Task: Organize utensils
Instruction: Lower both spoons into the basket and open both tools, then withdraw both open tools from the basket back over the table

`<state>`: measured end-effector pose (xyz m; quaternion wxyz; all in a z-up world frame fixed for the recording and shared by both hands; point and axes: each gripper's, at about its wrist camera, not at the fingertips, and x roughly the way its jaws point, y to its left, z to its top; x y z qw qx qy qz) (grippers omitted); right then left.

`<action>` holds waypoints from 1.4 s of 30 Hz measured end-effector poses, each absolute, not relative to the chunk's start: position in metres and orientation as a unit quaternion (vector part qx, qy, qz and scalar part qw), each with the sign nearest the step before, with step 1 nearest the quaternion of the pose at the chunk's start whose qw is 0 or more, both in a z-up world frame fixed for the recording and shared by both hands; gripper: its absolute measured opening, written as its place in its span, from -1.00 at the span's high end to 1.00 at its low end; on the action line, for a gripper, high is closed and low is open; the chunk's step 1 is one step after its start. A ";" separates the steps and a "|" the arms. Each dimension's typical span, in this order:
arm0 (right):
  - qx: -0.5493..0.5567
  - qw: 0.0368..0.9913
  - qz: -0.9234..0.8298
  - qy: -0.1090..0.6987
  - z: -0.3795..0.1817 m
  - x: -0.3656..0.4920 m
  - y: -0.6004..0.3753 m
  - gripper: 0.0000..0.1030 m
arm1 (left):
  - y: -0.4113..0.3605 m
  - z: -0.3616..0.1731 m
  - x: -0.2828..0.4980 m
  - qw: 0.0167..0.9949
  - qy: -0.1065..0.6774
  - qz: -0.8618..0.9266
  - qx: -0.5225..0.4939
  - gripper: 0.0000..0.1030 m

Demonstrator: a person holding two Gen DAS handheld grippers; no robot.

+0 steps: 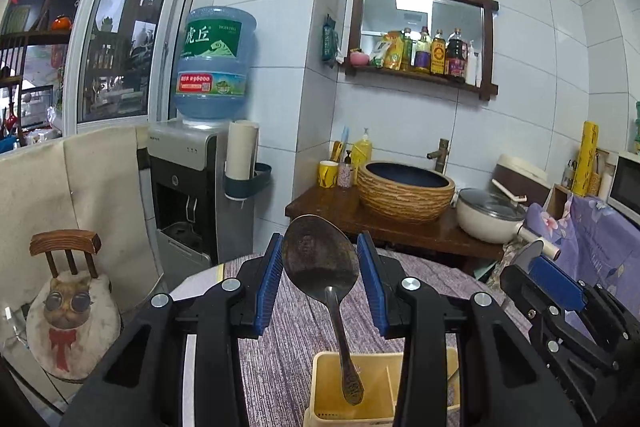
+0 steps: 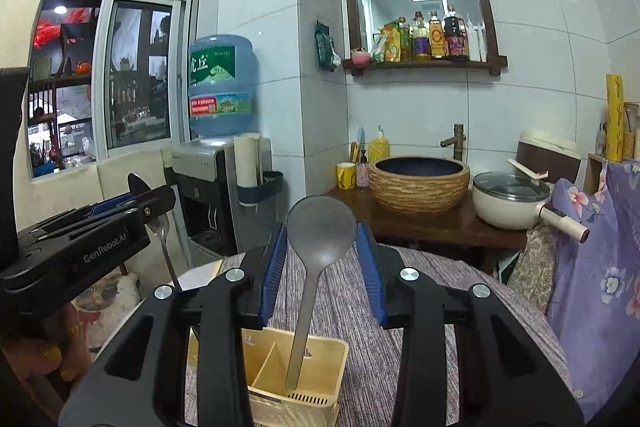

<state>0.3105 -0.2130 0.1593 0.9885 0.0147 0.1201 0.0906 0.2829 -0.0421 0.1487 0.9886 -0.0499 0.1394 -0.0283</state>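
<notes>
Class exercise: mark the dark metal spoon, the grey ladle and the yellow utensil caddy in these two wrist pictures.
Dark metal spoon [image 1: 318, 255]: left wrist view, on its bowl.
Grey ladle [image 2: 321, 229]: right wrist view, on its bowl.
Yellow utensil caddy [image 2: 316, 401]: right wrist view, on its slotted front wall.

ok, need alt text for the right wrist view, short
The right gripper holds a grey ladle by its bowl, handle hanging down over a yellow utensil holder on a purple-striped tablecloth. At left, the left gripper holds a metal spoon. Behind are a water dispenser and a basin.
</notes>
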 end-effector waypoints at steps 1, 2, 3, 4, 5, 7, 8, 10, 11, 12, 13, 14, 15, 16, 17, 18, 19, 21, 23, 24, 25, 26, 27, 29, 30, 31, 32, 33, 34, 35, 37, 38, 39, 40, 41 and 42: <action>0.012 0.988 0.091 0.124 0.153 0.312 -0.212 0.28 | -0.042 0.144 0.284 0.988 0.142 -0.028 -0.048 0.27; 0.008 0.988 0.091 0.126 0.148 0.312 -0.211 0.28 | -0.043 0.139 0.285 0.988 0.145 -0.029 -0.048 0.27; 0.006 0.988 0.089 0.126 0.143 0.310 -0.210 0.28 | -0.043 0.134 0.285 0.987 0.149 -0.031 -0.048 0.27; 0.003 0.988 0.089 0.129 0.138 0.311 -0.208 0.28 | -0.044 0.129 0.284 0.987 0.152 -0.031 -0.048 0.27; 0.002 0.987 0.090 0.131 0.134 0.311 -0.207 0.28 | -0.044 0.125 0.284 0.986 0.156 -0.032 -0.048 0.27; -0.002 0.986 0.093 0.139 0.125 0.311 -0.205 0.28 | -0.045 0.117 0.285 0.984 0.167 -0.036 -0.049 0.27; -0.004 0.986 0.092 0.142 0.120 0.311 -0.204 0.28 | -0.045 0.113 0.285 0.983 0.170 -0.037 -0.050 0.27; -0.007 0.985 0.092 0.146 0.111 0.310 -0.205 0.28 | -0.044 0.106 0.285 0.982 0.178 -0.039 -0.053 0.27; -0.007 0.984 0.093 0.150 0.106 0.310 -0.205 0.28 | -0.044 0.103 0.285 0.981 0.182 -0.041 -0.054 0.27; -0.006 0.984 0.094 0.153 0.102 0.310 -0.206 0.28 | -0.043 0.101 0.286 0.980 0.186 -0.042 -0.054 0.27; -0.005 0.983 0.094 0.160 0.097 0.310 -0.207 0.28 | -0.043 0.098 0.285 0.980 0.189 -0.042 -0.054 0.27; -0.005 0.982 0.095 0.165 0.092 0.311 -0.207 0.28 | -0.043 0.095 0.285 0.979 0.193 -0.043 -0.052 0.27; -0.006 0.981 0.096 0.168 0.089 0.310 -0.207 0.28 | -0.044 0.092 0.286 0.978 0.196 -0.045 -0.051 0.27; -0.009 0.981 0.097 0.170 0.086 0.310 -0.207 0.28 | -0.044 0.090 0.286 0.977 0.200 -0.047 -0.049 0.27; -0.014 0.980 0.098 0.172 0.084 0.309 -0.206 0.28 | -0.045 0.087 0.286 0.977 0.203 -0.049 -0.048 0.27; -0.018 0.980 0.100 0.172 0.081 0.307 -0.205 0.28 | -0.046 0.085 0.285 0.976 0.205 -0.051 -0.045 0.27; -0.022 0.979 0.103 0.173 0.079 0.306 -0.204 0.28 | -0.046 0.084 0.284 0.976 0.205 -0.053 -0.042 0.27; -0.028 0.979 0.104 0.172 0.076 0.304 -0.203 0.28 | -0.048 0.083 0.282 0.977 0.202 -0.052 -0.035 0.26; -0.030 0.979 0.107 0.173 0.073 0.303 -0.203 0.28 | -0.048 0.083 0.280 0.977 0.202 -0.052 -0.033 0.19; -0.030 0.979 0.108 0.172 0.073 0.302 -0.203 0.25 | -0.047 0.084 0.279 0.978 0.200 -0.052 -0.035 0.12; -0.031 0.979 0.108 0.170 0.073 0.301 -0.204 0.16 | -0.045 0.085 0.277 0.978 0.197 -0.051 -0.038 -0.07; -0.029 0.980 0.105 0.166 0.074 0.298 -0.206 0.13 | -0.042 0.087 0.274 0.979 0.192 -0.047 -0.041 -0.16; -0.027 0.981 0.105 0.163 0.075 0.296 -0.208 0.09 | -0.039 0.089 0.270 0.981 0.185 -0.043 -0.044 -0.27; -0.022 0.982 0.105 0.157 0.079 0.289 -0.212 0.03 | -0.034 0.093 0.264 0.982 0.177 -0.036 -0.048 -0.34; -0.021 0.982 0.103 0.154 0.082 0.285 -0.213 -0.02 | -0.032 0.094 0.260 0.983 0.176 -0.033 -0.048 -0.39; -0.021 0.983 0.101 0.151 0.084 0.280 -0.215 -0.11 | -0.029 0.095 0.256 0.983 0.175 -0.029 -0.049 -0.47; -0.022 0.984 0.098 0.150 0.086 0.275 -0.217 -0.16 | -0.026 0.096 0.252 0.983 0.174 -0.026 -0.051 -0.56; -0.023 0.984 0.097 0.148 0.087 0.272 -0.218 -0.23 | -0.023 0.095 0.247 0.983 0.173 -0.023 -0.055 -0.61; -0.024 0.984 0.093 0.148 0.088 0.265 -0.220 -0.25 | -0.020 0.094 0.242 0.983 0.173 -0.020 -0.059 -0.71; -0.025 0.984 0.089 0.151 0.087 0.261 -0.222 -0.26 | -0.016 0.092 0.237 0.982 0.177 -0.017 -0.063 -0.74; -0.023 0.983 0.082 0.162 0.085 0.253 -0.227 -0.38 | -0.010 0.086 0.230 0.980 0.188 -0.014 -0.068 -0.83; -0.021 0.982 0.080 0.171 0.081 0.249 -0.230 -0.40 | -0.008 0.082 0.226 0.978 0.196 -0.012 -0.070 -0.88; -0.020 0.980 0.079 0.180 0.078 0.247 -0.232 -0.44 | -0.005 0.077 0.222 0.976 0.204 -0.011 -0.072 -0.90; -0.019 0.977 0.078 0.199 0.072 0.244 -0.235 -0.46 | -0.004 0.072 0.219 0.974 0.214 -0.010 -0.073 -0.89; -0.019 0.974 0.078 0.210 0.067 0.242 -0.237 -0.46 | -0.002 0.065 0.216 0.971 0.226 -0.012 -0.073 -0.89; -0.018 0.972 0.075 0.223 0.062 0.240 -0.239 -0.46 | -0.001 0.058 0.213 0.968 0.240 -0.013 -0.072 -0.89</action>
